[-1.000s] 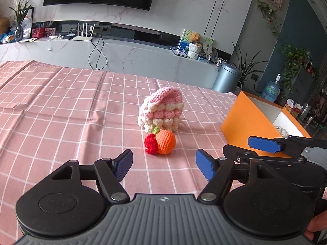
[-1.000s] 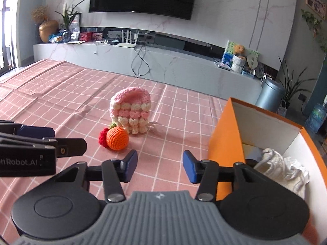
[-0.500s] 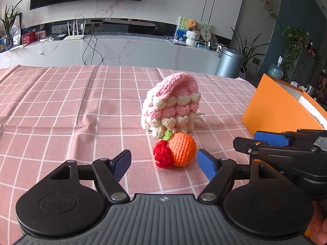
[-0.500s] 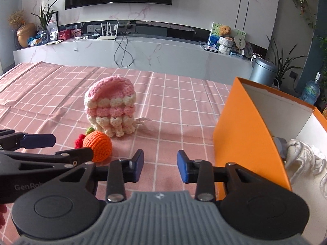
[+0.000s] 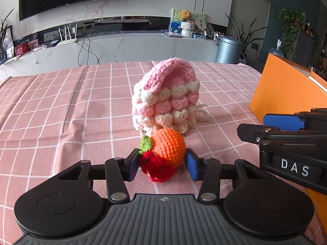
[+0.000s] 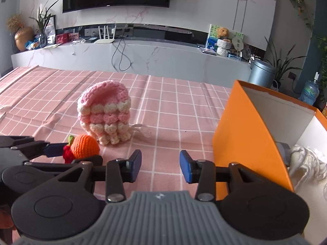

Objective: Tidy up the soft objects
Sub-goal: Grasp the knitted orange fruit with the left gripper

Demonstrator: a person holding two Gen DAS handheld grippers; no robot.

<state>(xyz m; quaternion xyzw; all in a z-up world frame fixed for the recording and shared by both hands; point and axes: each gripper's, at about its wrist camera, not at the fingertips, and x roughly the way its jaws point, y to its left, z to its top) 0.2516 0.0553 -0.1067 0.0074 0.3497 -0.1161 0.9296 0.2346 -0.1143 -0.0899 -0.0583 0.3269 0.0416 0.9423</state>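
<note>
A crocheted orange-and-red fruit (image 5: 163,151) lies on the pink checked tablecloth (image 5: 61,110), between the pads of my left gripper (image 5: 162,163), which touch both its sides. It also shows in the right wrist view (image 6: 83,148). A pink-and-cream crocheted pouch (image 5: 166,102) stands just behind it, also in the right wrist view (image 6: 105,111). My right gripper (image 6: 160,164) is open and empty, hovering over the cloth left of the orange box (image 6: 241,134).
The orange box holds a white cloth (image 6: 306,163) and stands at the table's right; its wall shows in the left wrist view (image 5: 282,89). My right gripper's fingers (image 5: 286,122) cross the left wrist view at right. A marble counter lies beyond the table.
My left gripper has moved forward and closed its fingers around the orange-and-red fruit. My right gripper has shifted slightly and stays open.
</note>
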